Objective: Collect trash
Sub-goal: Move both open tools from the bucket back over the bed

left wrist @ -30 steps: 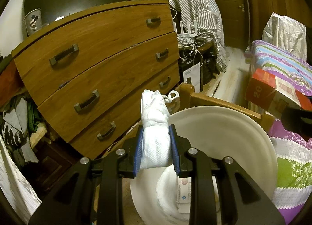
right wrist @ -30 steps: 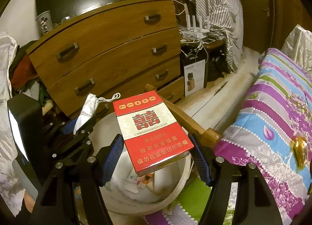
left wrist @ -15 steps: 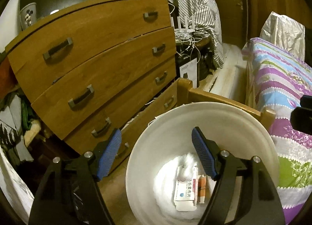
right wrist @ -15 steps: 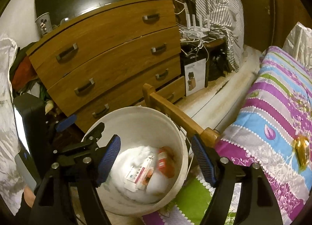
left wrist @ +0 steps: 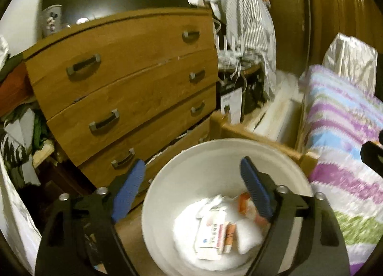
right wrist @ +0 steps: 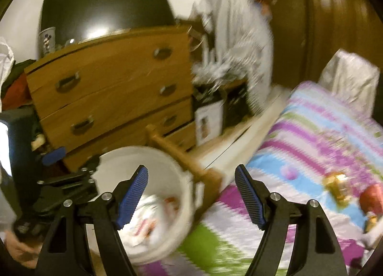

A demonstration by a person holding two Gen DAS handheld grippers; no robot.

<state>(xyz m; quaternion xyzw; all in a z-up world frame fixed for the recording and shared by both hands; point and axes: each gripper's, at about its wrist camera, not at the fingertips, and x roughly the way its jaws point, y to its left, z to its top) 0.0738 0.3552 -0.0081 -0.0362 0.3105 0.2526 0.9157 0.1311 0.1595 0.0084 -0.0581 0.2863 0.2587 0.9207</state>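
Observation:
A white round bin (left wrist: 227, 140) stands on the floor between the drawers and the bed. In it lie a white wad (left wrist: 210, 204), a flat paper box (left wrist: 213, 235) and a red carton (left wrist: 246, 204). My left gripper (left wrist: 192, 162) hangs over the bin's left side, its jaws opening with nothing between them. My right gripper (right wrist: 191, 168) is open and empty, over the bin (right wrist: 134, 151) rim and the bed's corner. Blurred on the bedcover at the right lie a yellow item (right wrist: 335, 187) and a red item (right wrist: 371, 199).
A wooden chest of drawers (left wrist: 119, 80) stands behind the bin. The bed's wooden rail (left wrist: 251, 132) runs along the bin's far side, with a striped bedcover (left wrist: 340, 132) and a silver bag (left wrist: 347, 60) to the right. A hand (right wrist: 16, 249) holds the left gripper's handle.
The left gripper let go of the white wad and the right let go of the red carton; both now lie in the bin. The right view has swung right, toward the bed.

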